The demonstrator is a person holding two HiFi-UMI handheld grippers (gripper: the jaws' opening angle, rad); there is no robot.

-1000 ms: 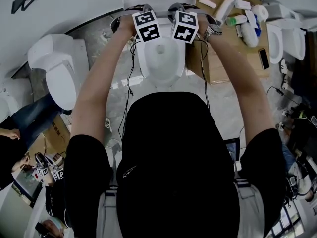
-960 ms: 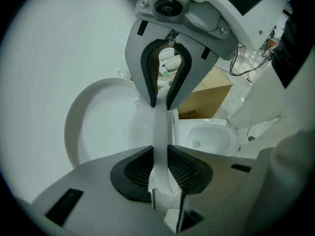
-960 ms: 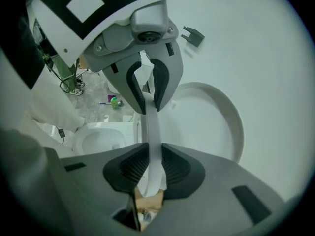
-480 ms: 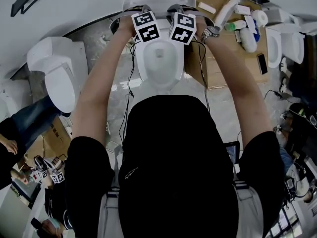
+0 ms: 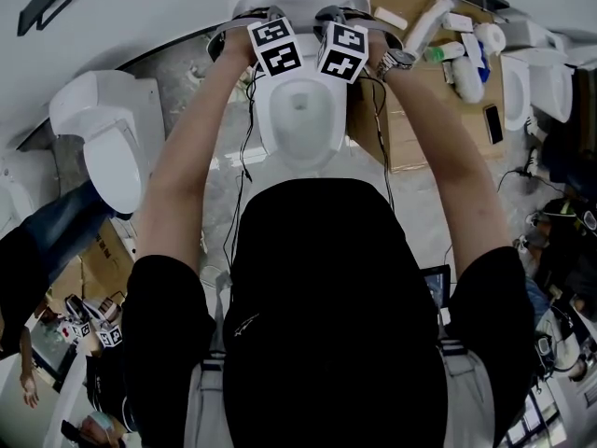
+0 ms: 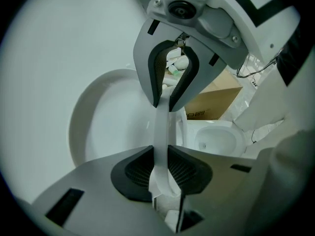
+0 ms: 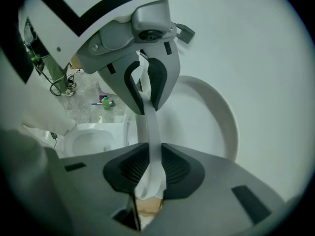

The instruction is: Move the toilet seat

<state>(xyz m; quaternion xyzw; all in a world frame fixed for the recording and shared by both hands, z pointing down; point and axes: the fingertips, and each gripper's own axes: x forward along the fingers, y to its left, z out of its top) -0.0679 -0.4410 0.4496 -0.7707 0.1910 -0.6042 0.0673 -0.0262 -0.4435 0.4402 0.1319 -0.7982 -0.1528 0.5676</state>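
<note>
Left gripper view: closed narrow with the left gripper (image 6: 160,167) on the seat (image 6: 160,127), ribbed pads (image 6: 134,171) pressed to both faces of the thin white rim, seen edge-on. Gripped again further along the same rim by the right gripper (image 6: 165,100), at the top of this view. Right gripper view: same hold mirrored, jaws drawn in tight on the rim with nothing else between them.

Raised well off the bowl (image 6: 216,139), with the lid (image 6: 106,127) on the far side, so held between the two. Touching the lid or just clear of it: cannot tell.

Head view: standing square over the toilet, both arms stretched forward, marker cubes close together above the bowl's back end. Probably set that way to give both hands an even reach and a straight pull.

Likely reasons for the hold:
- Pinched at the front rim, far from the hinge, for the most leverage.
- Taken at two points close together to share the weight and stop the ring twisting on its hinge.
- Narrow jaws simply because the rim is thin.

Judged mid-swing, neither down on the bowl nor plainly parked against the lid. Raising or lowering: impossible to say from here.

Worth watching: smooth plastic sliding out of the pads and dropping onto the bowl. Best guided evenly, both hands together along the hinge's arc.
</note>
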